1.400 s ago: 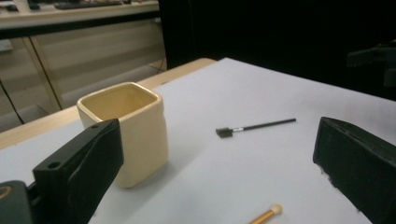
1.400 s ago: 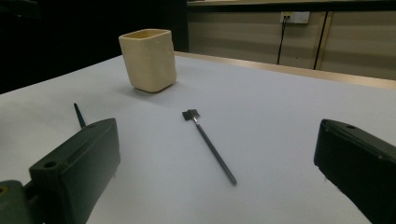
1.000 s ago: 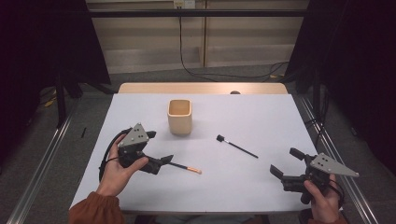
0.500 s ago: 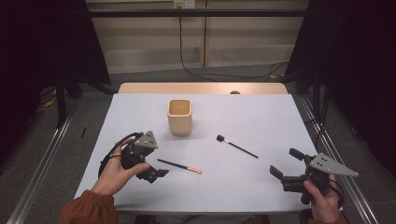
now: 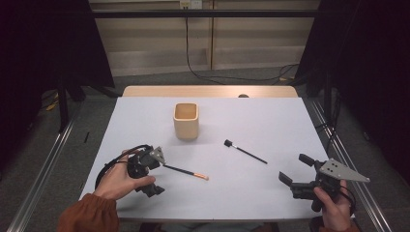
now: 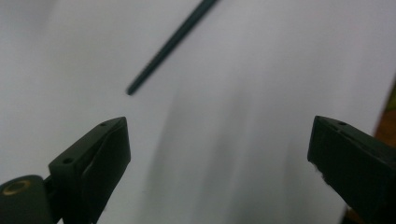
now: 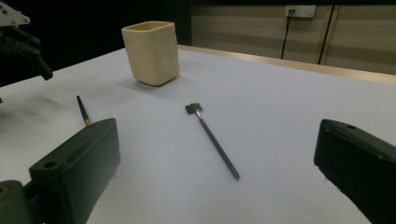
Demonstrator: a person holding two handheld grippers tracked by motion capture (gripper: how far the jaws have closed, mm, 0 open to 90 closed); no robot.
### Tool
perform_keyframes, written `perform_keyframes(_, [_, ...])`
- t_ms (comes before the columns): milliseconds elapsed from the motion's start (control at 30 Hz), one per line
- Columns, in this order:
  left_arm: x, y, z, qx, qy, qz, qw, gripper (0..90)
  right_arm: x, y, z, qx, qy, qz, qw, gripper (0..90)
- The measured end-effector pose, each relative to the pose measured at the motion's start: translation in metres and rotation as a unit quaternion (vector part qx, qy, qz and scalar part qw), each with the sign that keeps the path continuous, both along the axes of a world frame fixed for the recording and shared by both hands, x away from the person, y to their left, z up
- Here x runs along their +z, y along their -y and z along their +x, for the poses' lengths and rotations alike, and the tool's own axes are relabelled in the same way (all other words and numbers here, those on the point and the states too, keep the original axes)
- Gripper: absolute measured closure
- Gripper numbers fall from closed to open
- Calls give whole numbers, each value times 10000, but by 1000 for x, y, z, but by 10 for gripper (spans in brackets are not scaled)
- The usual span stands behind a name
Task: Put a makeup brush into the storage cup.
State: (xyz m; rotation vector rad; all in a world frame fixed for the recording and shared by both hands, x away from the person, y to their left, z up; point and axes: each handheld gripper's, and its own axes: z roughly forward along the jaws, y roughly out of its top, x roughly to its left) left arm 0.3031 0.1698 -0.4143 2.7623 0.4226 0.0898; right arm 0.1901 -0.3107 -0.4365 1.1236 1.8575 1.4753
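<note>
I've got the left gripper [image 5: 153, 180] low over the white table [image 5: 270, 116], jaws wide apart at the dark butt end of the orange-tipped brush [image 5: 186, 171], lined up to pinch it for the beige cup [image 5: 186, 120], I'd guess. Right gripper [image 5: 296, 175] hangs parked near the front edge, jaws spread and empty, off the black brush [image 5: 245, 151]; dark room, cables on the floor behind.

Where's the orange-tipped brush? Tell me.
In the high view the orange-tipped brush lies flat on the table, left of centre, its dark end just off the open left gripper, with the cup beyond it.
</note>
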Motion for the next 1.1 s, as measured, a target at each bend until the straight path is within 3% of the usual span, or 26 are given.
perform_keyframes(100, [0, 1, 2, -23, -120, -85, 9999, 57, 0, 0, 0, 8, 1, -3, 10000, 0])
perform_keyframes(300, [2, 10, 5, -248, -176, -122, 9995, 55, 0, -1, 0, 25, -12, -2, 10000, 0])
perform_keyframes(467, [2, 23, 8, -551, -261, 15, 9981, 45, 0, 0, 0, 17, -11, 3, 10000, 0])
perform_keyframes(567, [3, 33, 8, -612, -224, -57, 9979, 45, 0, 0, 0, 20, -7, 1, 10000, 0])
perform_keyframes(667, [4, 42, 10, -714, -163, 16, 9973, 44, 0, 0, -1, 21, -9, 2, 10000, 0])
perform_keyframes(800, [4, 54, 12, -671, 141, 38, 9976, 49, 0, 0, -1, 20, -8, -4, 10000, 0])
perform_keyframes(933, [3, 61, 18, -810, 49, 2, 9967, 55, 0, 0, 0, 8, -50, -17, 10000, 0])
perform_keyframes(1100, [0, 71, 21, -974, -73, 127, 9951, 103, 0, 0, -1, 12, -44, -24, 10000, 0])
